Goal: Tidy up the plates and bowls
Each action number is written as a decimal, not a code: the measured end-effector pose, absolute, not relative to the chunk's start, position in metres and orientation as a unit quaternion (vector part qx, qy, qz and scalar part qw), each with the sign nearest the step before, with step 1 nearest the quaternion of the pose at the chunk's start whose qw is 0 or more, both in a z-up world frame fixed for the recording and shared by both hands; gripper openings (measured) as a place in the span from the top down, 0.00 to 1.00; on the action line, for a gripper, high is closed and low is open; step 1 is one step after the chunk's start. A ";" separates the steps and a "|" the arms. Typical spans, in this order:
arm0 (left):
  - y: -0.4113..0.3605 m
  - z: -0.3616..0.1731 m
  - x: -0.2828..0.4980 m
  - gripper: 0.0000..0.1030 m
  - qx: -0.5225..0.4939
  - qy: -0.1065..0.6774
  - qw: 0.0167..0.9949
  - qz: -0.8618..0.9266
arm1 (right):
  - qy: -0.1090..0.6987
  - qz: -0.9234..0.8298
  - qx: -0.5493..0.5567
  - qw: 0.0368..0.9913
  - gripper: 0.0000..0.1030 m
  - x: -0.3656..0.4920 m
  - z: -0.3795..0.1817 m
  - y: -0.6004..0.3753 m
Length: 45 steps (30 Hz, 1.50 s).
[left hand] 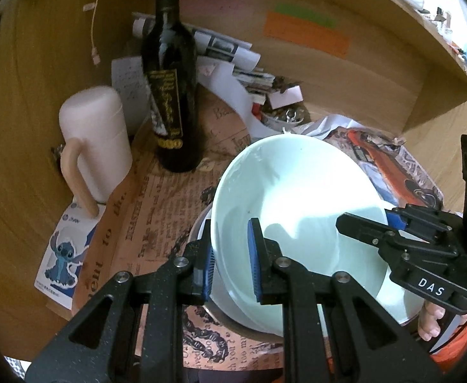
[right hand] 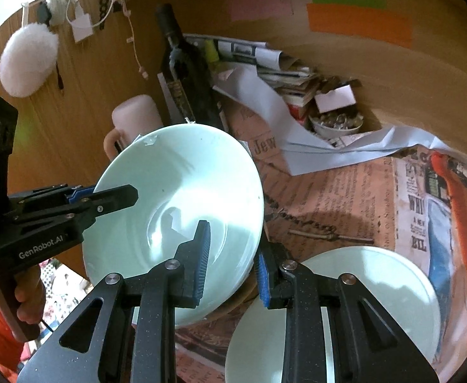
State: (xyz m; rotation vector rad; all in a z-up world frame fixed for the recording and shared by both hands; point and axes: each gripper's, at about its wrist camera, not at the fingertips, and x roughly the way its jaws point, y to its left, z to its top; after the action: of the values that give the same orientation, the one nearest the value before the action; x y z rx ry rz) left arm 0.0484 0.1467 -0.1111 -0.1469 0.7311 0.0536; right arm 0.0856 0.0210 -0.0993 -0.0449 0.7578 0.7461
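Carefully now: your left gripper [left hand: 230,263] and right gripper [right hand: 233,263] are both clamped on opposite rims of the pale bowl [left hand: 297,198]; lower it level onto the plate [right hand: 377,287] beyond, clear of the bottle [left hand: 169,95].

Left gripper [left hand: 230,265] and right gripper [right hand: 232,266] both point steeply downward, jaws clamped on opposite rims of one bowl [left hand: 297,198].

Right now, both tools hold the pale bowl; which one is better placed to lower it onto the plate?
Right. The right tool grips the bowl on its rim nearest the plate; the left tool holds the far rim.
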 end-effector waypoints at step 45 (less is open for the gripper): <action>0.177 -0.114 0.033 0.46 -0.108 0.359 0.927 0.025 | 0.325 0.338 -0.071 0.880 0.38 0.084 -0.095 0.029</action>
State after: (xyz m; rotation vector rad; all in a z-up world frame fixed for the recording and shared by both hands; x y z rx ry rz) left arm 0.0334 0.1771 -0.1136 -0.2215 0.7353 0.0522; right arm 0.0842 0.0285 -0.0950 -0.1478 0.6769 0.7053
